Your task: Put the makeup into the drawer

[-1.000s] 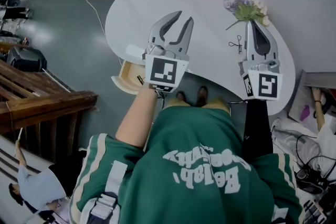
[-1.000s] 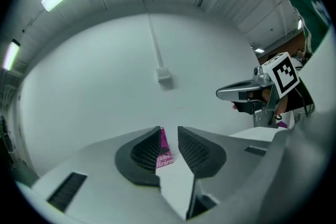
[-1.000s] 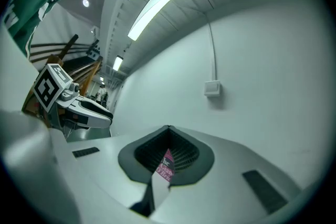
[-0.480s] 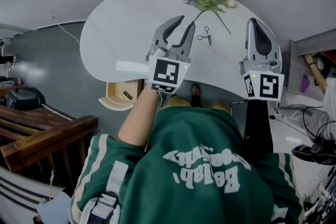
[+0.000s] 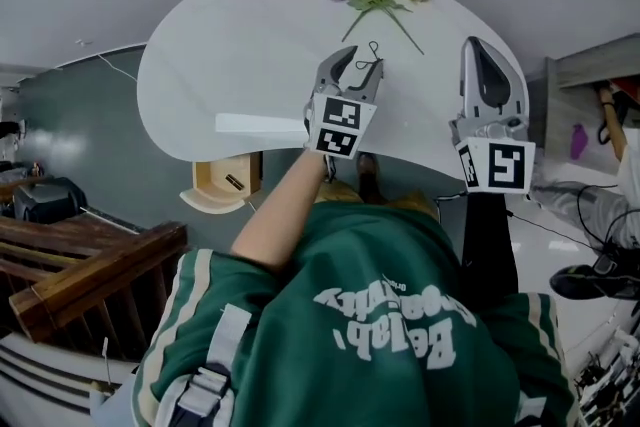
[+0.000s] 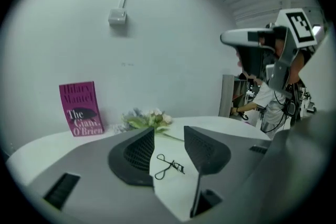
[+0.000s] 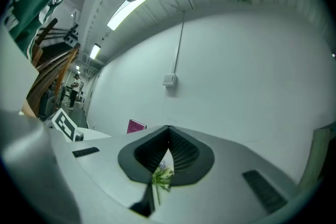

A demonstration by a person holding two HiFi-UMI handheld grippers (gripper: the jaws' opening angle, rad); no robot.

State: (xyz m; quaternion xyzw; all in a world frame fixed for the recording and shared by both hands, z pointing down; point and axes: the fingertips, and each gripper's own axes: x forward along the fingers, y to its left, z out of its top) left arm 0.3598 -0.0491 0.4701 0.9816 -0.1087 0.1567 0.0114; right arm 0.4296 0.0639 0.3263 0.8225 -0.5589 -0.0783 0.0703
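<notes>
Left hand-held gripper (image 5: 357, 65): jaws spread, just opened wider, framing the eyelash curler (image 6: 169, 166) lying flat on the desk (image 5: 240, 65), untouched. Lower until the 2 jaws straddle its thin handles, then close squarely. Right hand-held gripper (image 7: 168, 129): jaws pressed together, empty. The drawer (image 5: 222, 185) stands open at left

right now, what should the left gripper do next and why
Likely ease the left gripper forward and down, then close on the eyelash curler. Its jaws have just been opening; the curler lies flat on the white table in the gap between them, untouched. The drawer stands open at the table's edge.
</notes>
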